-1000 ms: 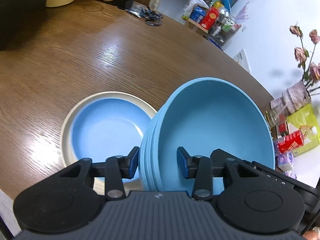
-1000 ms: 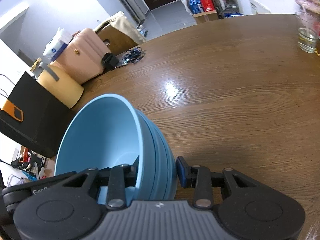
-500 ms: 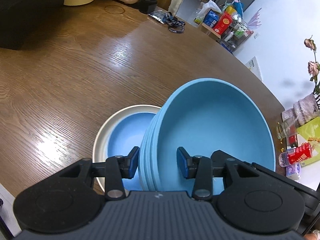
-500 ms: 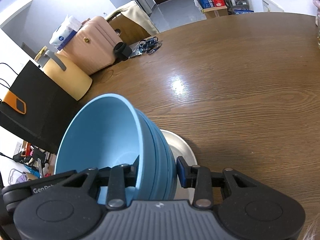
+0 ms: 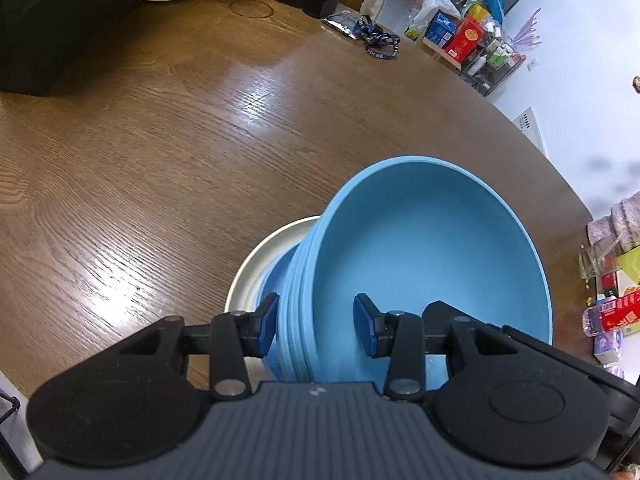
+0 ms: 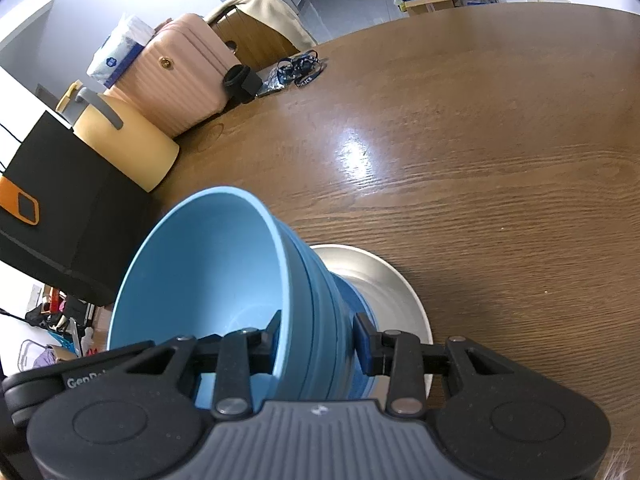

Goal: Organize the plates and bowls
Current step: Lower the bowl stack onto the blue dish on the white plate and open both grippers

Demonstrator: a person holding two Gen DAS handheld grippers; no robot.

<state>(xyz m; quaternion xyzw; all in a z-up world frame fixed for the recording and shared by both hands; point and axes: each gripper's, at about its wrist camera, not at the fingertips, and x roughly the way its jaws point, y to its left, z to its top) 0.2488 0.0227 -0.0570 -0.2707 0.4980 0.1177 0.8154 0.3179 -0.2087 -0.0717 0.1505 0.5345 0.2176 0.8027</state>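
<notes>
While both tools (image 5: 316,326) (image 6: 318,338) angle downward, they clamp the bowl stack (image 5: 420,264).

The bowls (image 5: 432,248) are plain light blue. The plate (image 6: 384,280) has a cream rim and blue centre. The counter (image 5: 160,152) is brown woodgrain. Both tools are black with blue pads (image 5: 267,322). The suitcase (image 6: 188,76) is pink, ribbed.

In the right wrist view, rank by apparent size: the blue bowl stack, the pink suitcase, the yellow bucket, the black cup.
1. blue bowl stack, though it is nearest the camera
2. pink suitcase
3. yellow bucket, partly hidden, so unsure against the suitcase
4. black cup
</notes>
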